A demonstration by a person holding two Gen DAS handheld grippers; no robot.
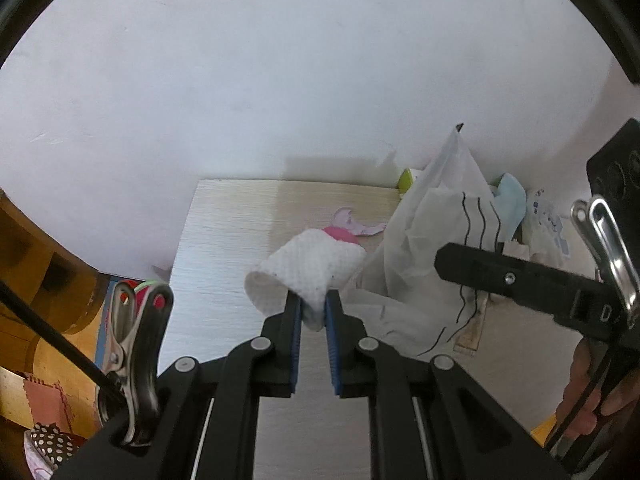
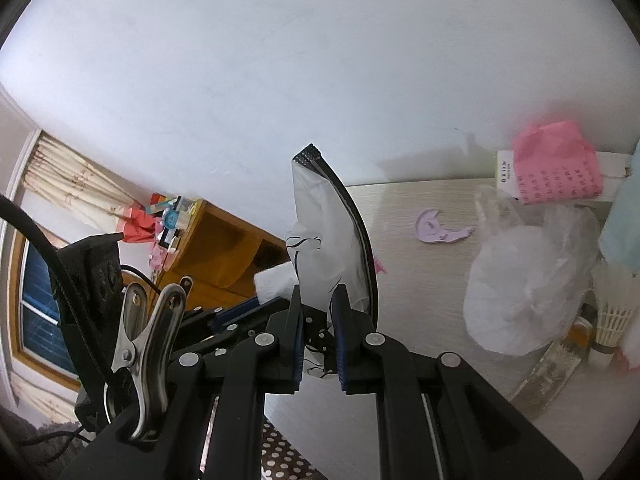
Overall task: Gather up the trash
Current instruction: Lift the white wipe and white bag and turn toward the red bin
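Note:
My left gripper [image 1: 313,302] is shut on a crumpled white tissue [image 1: 308,268], lifted above the pale wood table [image 1: 224,248]. To its right a white plastic bag [image 1: 436,220] with thin black lines stands up, pinched near its rim by my right gripper [image 1: 450,260]. In the right wrist view the right gripper [image 2: 318,298] is shut on the bag [image 2: 324,224]. The tissue [image 2: 276,280] and the left gripper [image 2: 260,304] sit just left of the bag. A pink scrap [image 1: 340,234] shows behind the tissue.
A lilac moon-shaped piece [image 2: 436,232] lies on the table. At the right are a crumpled clear plastic bag [image 2: 520,280], a pink paper on a box [image 2: 552,160], a shuttlecock [image 2: 612,316] and a light blue item [image 1: 510,200]. A wooden shelf [image 2: 224,248] stands left of the table.

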